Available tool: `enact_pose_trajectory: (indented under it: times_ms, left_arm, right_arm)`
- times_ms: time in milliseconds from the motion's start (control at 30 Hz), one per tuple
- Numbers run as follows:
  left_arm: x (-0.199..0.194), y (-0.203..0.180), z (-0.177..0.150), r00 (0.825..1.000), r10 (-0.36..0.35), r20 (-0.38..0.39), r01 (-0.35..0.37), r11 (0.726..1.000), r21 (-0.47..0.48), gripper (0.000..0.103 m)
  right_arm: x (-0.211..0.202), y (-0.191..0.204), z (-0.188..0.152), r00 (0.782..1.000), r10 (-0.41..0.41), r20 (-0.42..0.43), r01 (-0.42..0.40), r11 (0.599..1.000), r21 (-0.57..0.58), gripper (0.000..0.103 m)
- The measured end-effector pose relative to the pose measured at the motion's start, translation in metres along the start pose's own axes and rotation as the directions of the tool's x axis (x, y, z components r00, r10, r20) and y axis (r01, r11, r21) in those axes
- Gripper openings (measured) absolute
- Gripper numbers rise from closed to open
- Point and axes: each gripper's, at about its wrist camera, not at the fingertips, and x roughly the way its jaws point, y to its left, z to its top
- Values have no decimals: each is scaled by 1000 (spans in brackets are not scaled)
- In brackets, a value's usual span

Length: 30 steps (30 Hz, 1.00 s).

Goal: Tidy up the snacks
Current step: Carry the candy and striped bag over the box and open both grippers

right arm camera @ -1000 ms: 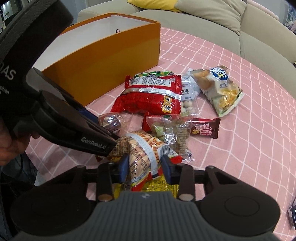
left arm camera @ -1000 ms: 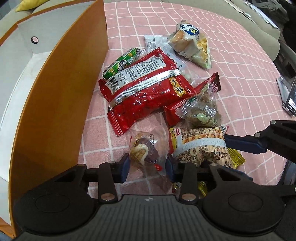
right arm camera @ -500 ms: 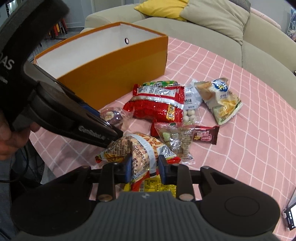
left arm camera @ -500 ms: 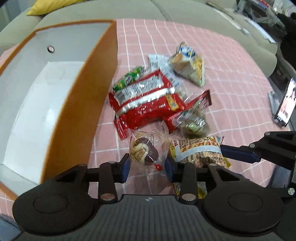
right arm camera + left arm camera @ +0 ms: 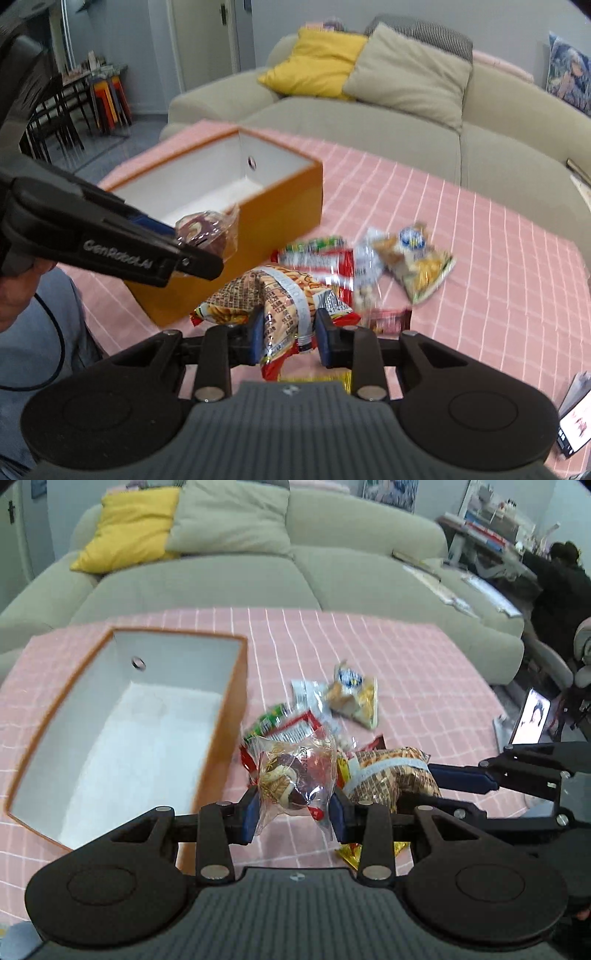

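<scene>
A beige sofa [image 5: 332, 576] with a yellow cushion [image 5: 314, 66] and a beige cushion [image 5: 410, 70] stands behind the bench [image 5: 424, 672], which is covered in a pink checked cloth. On the bench's left part sits an open orange box [image 5: 229, 746] with a white inside, nothing showing in it.

Just right of the box lies the snack pile: a red packet [image 5: 332, 266] with a green packet [image 5: 317, 243] under its far edge, a clear bag of small white balls [image 5: 364, 273] beside them, a pale bag of puffed snacks [image 5: 417, 258] at the far end, and a small brown bar [image 5: 388, 319] at the near end.

Both claws hang above the bench, each holding a snack clear of the pile. The right claw [image 5: 288, 339] is clamped tight on a crinkled brown-printed snack bag [image 5: 280, 295], its blue pads squeezing the bag's near end. The left claw [image 5: 293, 812] grips a clear wrapper with a round chocolate-and-cream pastry [image 5: 288, 775] between its pads; seen from the right wrist, that pastry hangs in front of the box's near wall.

A phone [image 5: 533, 716] with a lit screen leans at the bench's right edge.
</scene>
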Motion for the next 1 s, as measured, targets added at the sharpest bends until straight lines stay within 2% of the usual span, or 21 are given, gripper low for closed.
enact_pose_trajectory:
  times_ms: [200, 367, 467, 667, 867, 1000]
  left_arm:
    - [-32, 33, 16, 997, 53, 53, -52, 999, -11, 43]
    - [-38, 68, 29, 991, 135, 23, -136, 990, 30, 43]
    - [-31, 88, 34, 982, 190, -22, -189, 981, 48, 43]
    - [-7, 125, 34, 960, 243, -137, -234, 969, 80, 44]
    - [25, 154, 26, 936, 251, -246, -236, 968, 90, 44]
    - [43, 160, 19, 920, 248, -304, -226, 968, 106, 44]
  right_arm:
    - [-1, 20, 38, 998, 41, 57, -40, 999, -18, 25]
    - [16, 56, 71, 991, 112, 70, -104, 988, -118, 25]
    - [38, 78, 88, 989, 143, 30, -136, 975, -174, 25]
    - [90, 118, 110, 983, 167, -78, -182, 941, -285, 25]
    - [138, 140, 116, 969, 167, -184, -226, 900, -372, 25]
    - [163, 149, 112, 956, 153, -250, -245, 885, -396, 25]
